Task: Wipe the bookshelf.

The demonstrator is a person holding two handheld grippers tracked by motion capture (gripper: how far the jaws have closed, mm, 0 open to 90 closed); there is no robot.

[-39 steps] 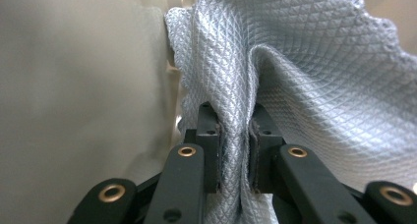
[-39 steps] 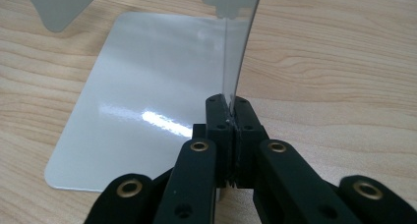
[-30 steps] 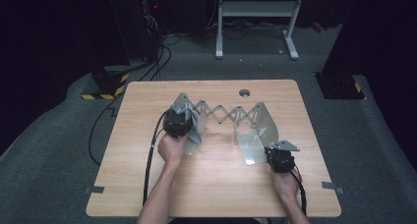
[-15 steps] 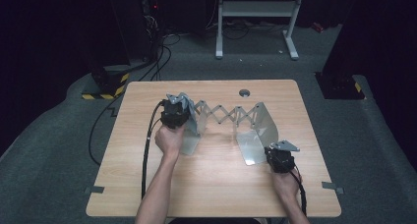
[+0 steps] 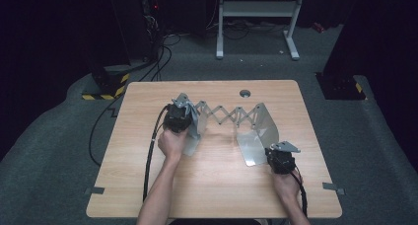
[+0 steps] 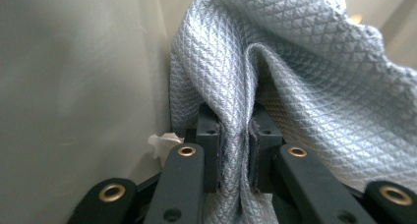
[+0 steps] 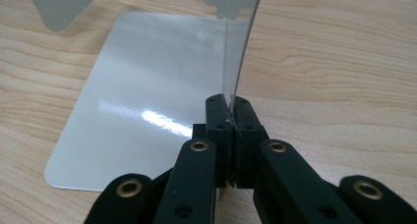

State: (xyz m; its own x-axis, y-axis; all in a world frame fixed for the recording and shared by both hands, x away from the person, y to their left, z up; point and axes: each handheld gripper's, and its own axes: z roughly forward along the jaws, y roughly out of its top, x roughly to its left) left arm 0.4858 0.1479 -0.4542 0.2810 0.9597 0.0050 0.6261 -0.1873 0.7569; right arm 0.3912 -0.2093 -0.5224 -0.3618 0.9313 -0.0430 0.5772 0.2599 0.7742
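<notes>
Where the wooden table [image 5: 212, 185] bears it mid-top, an expandable metal bookend rack [image 5: 227, 117] stands with scissor lattice between two end plates; left gripper [image 6: 235, 150], at the rack's left end plate [image 5: 193, 124], jaws clamped on a fold of grey quilted cloth [image 6: 295, 86], pale plate surface just beside; right gripper [image 7: 230, 135], at the near right, jaws together on the upright edge of the right end plate [image 7: 147, 81], whose flat foot lies on the table.

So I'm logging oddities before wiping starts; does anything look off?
Nothing stands out: left tongs pinch the grey quilted cloth; right tongs clamp the upright plate of the silver expandable metal bookend.
</notes>
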